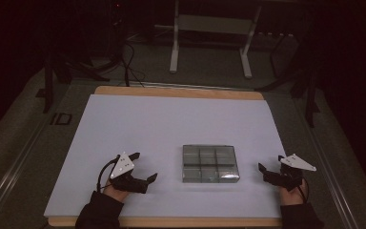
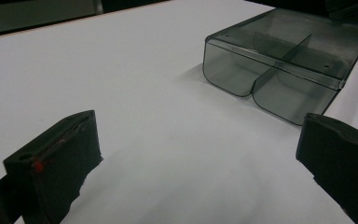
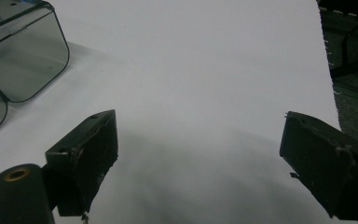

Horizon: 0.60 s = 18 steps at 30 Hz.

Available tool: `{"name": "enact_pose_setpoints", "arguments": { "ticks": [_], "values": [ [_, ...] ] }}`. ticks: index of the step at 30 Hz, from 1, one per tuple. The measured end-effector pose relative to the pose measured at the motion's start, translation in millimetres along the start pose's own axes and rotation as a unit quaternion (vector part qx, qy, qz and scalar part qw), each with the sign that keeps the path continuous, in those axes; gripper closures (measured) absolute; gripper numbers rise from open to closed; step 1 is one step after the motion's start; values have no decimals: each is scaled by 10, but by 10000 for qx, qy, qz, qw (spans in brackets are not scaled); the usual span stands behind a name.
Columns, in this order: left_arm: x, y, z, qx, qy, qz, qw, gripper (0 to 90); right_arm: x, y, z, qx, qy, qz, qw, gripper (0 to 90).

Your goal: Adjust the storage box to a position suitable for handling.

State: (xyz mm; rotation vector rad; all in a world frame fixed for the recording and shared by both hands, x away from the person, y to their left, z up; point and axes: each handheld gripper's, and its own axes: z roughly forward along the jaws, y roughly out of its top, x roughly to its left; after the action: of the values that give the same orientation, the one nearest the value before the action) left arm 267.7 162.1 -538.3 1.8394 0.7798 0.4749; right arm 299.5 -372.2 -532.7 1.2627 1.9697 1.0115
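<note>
White table sheet (image 1: 147, 124) bears a smoky clear plastic compartment box (image 1: 210, 163); left gripper (image 1: 143, 167) at nine o'clock and right gripper (image 1: 270, 162) at three, jaws wide, empty. Approach pending; next, likely reach inward.

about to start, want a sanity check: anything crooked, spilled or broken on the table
Nothing stands out. The clear plastic box sits flat and closed on the white sheet, roughly square to its edges, compartments apparently empty. The left gripper and right gripper rest open on either side, touching nothing.
</note>
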Motion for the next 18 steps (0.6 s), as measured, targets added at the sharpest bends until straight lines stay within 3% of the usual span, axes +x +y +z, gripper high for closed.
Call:
{"name": "enact_pose_setpoints", "arguments": {
  "ticks": [7,13,18],
  "values": [
    [24,14,29,164,-71,-91,9998,26,1,1,-1,1,-7,14,10000,112],
    [3,24,47,288,-109,60,9995,61,3,2,1,-3,-6,-15,10000,112],
    [17,34,69,383,-177,0,9991,67,-10,6,-1,6,58,44,10000,112]
  ]
}}
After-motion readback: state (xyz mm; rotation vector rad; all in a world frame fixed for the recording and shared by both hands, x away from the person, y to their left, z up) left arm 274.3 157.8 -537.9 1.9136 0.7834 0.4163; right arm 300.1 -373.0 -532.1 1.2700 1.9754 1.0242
